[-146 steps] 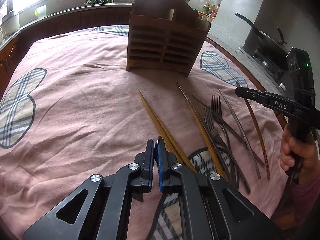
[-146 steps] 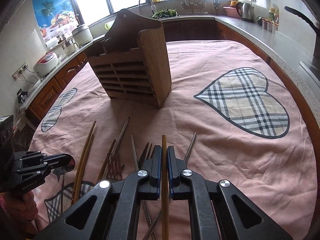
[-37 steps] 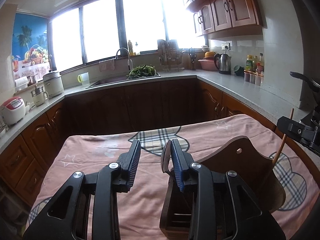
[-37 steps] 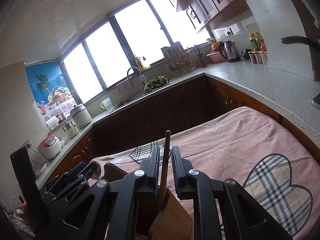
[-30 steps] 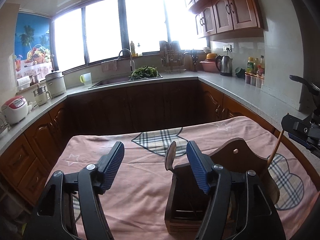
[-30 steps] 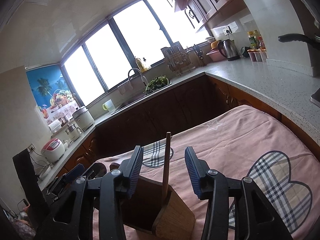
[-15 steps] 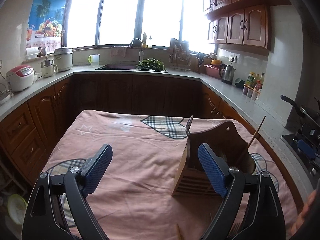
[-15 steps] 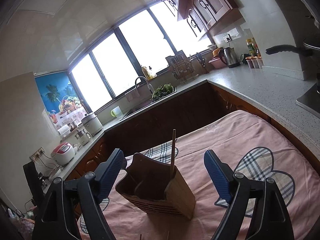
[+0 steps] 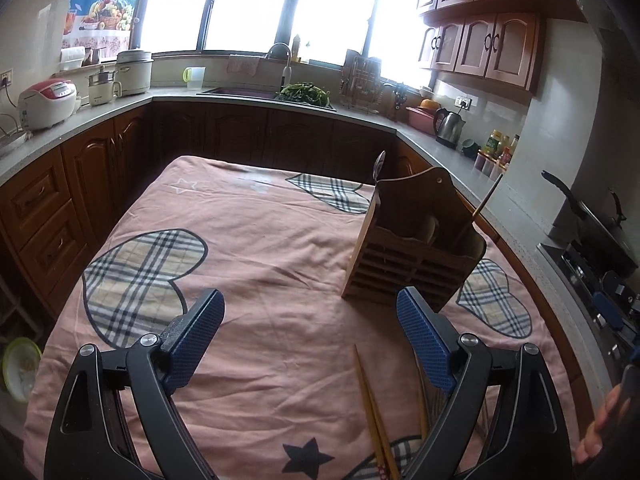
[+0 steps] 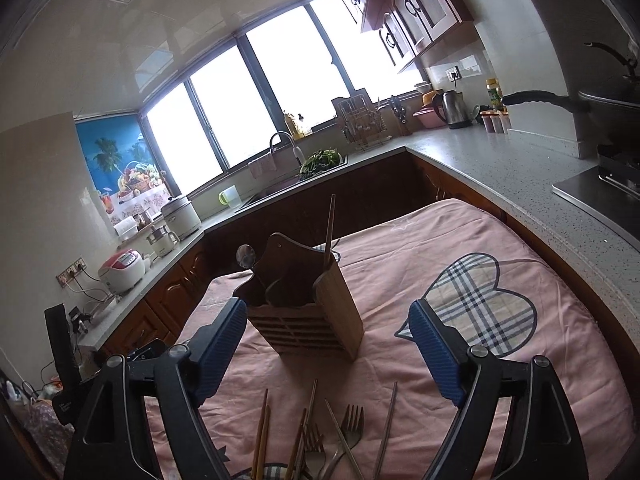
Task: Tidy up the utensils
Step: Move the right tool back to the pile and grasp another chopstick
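A slatted wooden utensil holder point(image 9: 412, 268) point(image 10: 316, 312) stands on the pink tablecloth. A spoon point(image 10: 245, 257) rises from its left compartment and one chopstick point(image 10: 329, 229) point(image 9: 486, 200) from its right. My left gripper point(image 9: 310, 340) hangs open and empty, back from the holder and to its left. My right gripper point(image 10: 326, 352) is open too, nothing between its blue pads, with the holder seen beyond the gap. Loose chopsticks point(image 10: 261, 436) point(image 9: 372, 412) and forks point(image 10: 348, 426) lie on the cloth near the front edge, below both grippers.
The pink cloth with plaid hearts point(image 9: 240, 248) covers the table. Dark wooden cabinets and grey counters point(image 10: 520, 176) ring it, with a sink, kettle and rice cooker. A stove with a pan point(image 9: 592, 220) is at the right. A person's fingers point(image 9: 596, 428) show at the right edge.
Both grippers let go, the left of the spoon and the right of the chopstick, opened wide and pulled back from the holder, which now looks smaller. The loose utensils came into view.
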`<state>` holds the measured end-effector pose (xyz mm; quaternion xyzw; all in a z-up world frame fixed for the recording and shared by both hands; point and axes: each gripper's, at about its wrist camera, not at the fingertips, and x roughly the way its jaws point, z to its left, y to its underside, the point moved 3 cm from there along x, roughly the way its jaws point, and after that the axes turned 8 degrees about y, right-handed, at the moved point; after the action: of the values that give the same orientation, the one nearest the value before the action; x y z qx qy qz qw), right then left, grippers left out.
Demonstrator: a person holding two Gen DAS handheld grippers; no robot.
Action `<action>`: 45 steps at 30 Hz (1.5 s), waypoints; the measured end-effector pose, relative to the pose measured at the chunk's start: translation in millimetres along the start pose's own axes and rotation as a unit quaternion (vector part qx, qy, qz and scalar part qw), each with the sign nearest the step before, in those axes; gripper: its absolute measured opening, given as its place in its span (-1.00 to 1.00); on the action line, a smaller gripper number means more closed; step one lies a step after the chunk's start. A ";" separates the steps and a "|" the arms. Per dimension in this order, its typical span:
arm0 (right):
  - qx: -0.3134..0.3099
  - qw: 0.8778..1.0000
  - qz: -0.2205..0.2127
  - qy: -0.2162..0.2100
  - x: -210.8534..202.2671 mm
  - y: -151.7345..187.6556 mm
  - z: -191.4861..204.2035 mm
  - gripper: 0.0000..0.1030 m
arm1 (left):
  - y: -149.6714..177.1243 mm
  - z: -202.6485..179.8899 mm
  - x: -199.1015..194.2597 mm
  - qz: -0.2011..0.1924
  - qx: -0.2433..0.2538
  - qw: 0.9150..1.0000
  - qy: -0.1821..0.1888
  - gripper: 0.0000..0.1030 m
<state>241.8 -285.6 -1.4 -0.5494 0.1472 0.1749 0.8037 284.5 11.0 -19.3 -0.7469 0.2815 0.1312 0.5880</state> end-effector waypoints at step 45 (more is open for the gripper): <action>-0.048 0.983 0.169 0.054 66.2 89.7 -23.2 0.06 | 61.6 -8.3 69.9 0.151 0.007 0.988 0.039 0.56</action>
<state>260.3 -269.4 -112.6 -0.5631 0.2729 0.2853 0.7260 304.3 -24.8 -103.4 -0.6964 0.4144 0.1876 0.5551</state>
